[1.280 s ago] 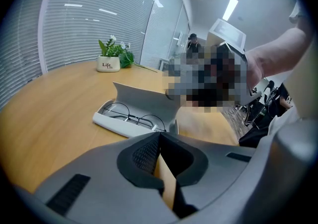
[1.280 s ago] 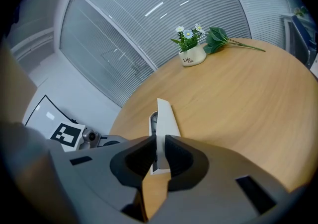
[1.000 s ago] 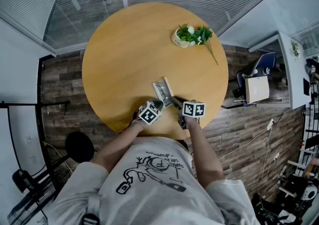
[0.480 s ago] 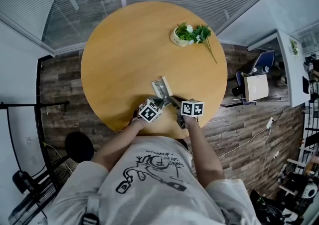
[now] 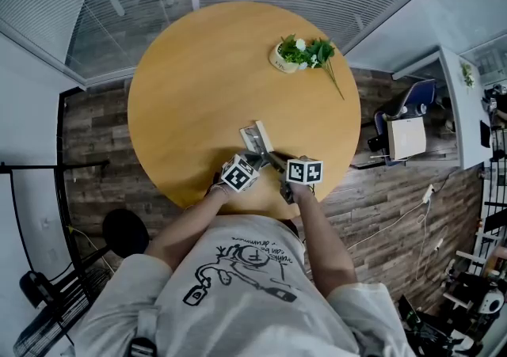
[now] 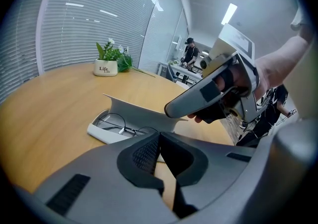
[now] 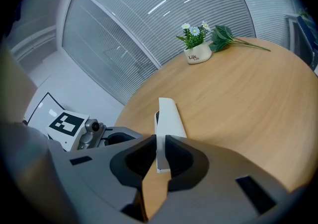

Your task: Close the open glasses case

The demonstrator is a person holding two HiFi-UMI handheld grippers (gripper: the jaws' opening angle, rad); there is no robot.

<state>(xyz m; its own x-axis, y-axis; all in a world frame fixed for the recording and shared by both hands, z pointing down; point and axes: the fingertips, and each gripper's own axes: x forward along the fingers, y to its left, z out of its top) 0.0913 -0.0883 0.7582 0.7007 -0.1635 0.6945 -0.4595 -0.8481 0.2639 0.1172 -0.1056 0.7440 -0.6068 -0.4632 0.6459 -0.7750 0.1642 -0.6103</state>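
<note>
An open white glasses case (image 5: 255, 140) lies near the front edge of the round wooden table (image 5: 198, 78). Round-rimmed glasses (image 6: 119, 124) lie in its base and the lid (image 6: 141, 114) stands up. In the right gripper view the lid (image 7: 169, 118) is edge-on, and its near end sits between the jaws of my right gripper (image 7: 160, 142), which is shut on it. The right gripper (image 5: 273, 161) reaches in from the case's near right. My left gripper (image 6: 159, 136) is shut with nothing in it, just short of the case's near end and beside the right one (image 5: 255, 163).
A small white pot of flowers (image 5: 290, 58) stands at the table's far right, with a leafy stem lying beside it. The table edge runs close behind both grippers. Off to the right, past the table, are a chair and a desk (image 5: 408, 138).
Hardly anything. Both grippers keep their places at the near end of the case, and the lid still stands up.
</note>
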